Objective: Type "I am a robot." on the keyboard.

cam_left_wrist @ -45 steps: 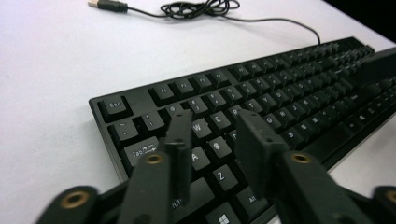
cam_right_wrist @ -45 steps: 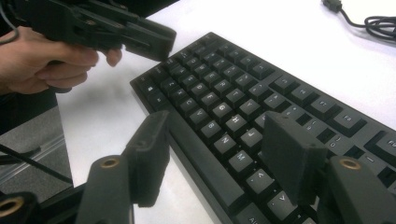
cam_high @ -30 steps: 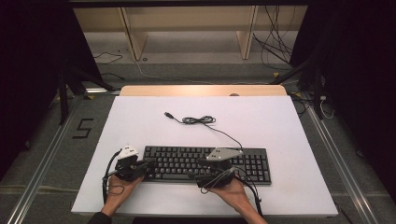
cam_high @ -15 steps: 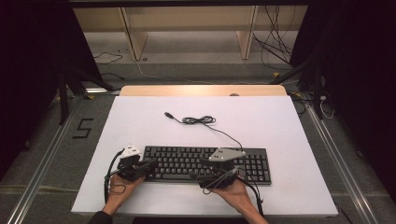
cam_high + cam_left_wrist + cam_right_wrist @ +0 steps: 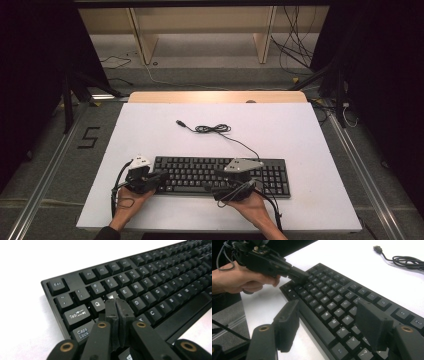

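Work in hand: typing on the keyboard (image 5: pixel 220 176) with claw tips in place of fingers, judging by the poses.
Keyboard: flat on the white worktop (image 5: pixel 300 130), parallel to the near edge, nearer that edge than the far one; squared to the person so both hands reach the keys.
Left claw (image 5: pixel 117 305): jaws pressed together, holding nothing; closed tip makes one narrow point, resting at the W key at the keyboard's left end, likely so that one key alone gets pressed.
Right claw (image 5: pixel 332 322): jaws wide apart, empty, hovering over the bottom letter row and space bar; not yet shaped for a single key.
Cable (image 5: pixel 214 129): coiled loosely behind the keyboard toward the far edge, plug (image 5: pixel 180 122) lying free, clear of both hands.
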Motion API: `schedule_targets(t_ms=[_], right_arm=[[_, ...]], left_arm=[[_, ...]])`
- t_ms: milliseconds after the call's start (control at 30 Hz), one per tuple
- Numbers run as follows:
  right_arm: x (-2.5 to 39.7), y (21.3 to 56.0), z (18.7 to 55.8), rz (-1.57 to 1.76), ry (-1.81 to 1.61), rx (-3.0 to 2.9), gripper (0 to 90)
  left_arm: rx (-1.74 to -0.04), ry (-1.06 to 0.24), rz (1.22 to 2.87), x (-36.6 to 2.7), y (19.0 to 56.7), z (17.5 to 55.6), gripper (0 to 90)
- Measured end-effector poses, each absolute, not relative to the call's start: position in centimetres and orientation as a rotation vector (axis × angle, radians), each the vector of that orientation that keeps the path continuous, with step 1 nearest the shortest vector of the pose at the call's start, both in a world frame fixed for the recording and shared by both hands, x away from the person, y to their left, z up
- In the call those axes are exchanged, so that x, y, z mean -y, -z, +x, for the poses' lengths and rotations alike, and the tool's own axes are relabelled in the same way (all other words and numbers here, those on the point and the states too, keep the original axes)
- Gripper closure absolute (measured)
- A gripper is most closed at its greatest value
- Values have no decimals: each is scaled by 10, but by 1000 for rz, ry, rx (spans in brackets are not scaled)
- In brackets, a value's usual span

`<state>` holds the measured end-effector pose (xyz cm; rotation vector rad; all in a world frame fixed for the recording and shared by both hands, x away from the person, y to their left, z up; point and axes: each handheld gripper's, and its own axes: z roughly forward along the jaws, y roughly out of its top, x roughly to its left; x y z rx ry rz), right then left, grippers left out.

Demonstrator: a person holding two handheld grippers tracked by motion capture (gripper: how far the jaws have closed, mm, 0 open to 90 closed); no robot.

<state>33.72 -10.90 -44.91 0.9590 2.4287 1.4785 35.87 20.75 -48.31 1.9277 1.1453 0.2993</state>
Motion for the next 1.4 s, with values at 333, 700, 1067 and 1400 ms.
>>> schedule_targets(t_ms=[333,700,1067,1400], right_arm=[[110,451,340,976,-1475,-2421,386],[112,451,343,988,-1484,-2411,426],[106,452,348,1019,-1452,-2429,609],[95,459,353,1009,-1373,-2474,850]], left_arm=[[-1090,-279,1871,-209,476,353,744],[-1062,-242,1808,-210,470,345,459],[-1022,-271,1728,-216,461,337,313],[-1017,-277,1724,-216,459,333,274]])
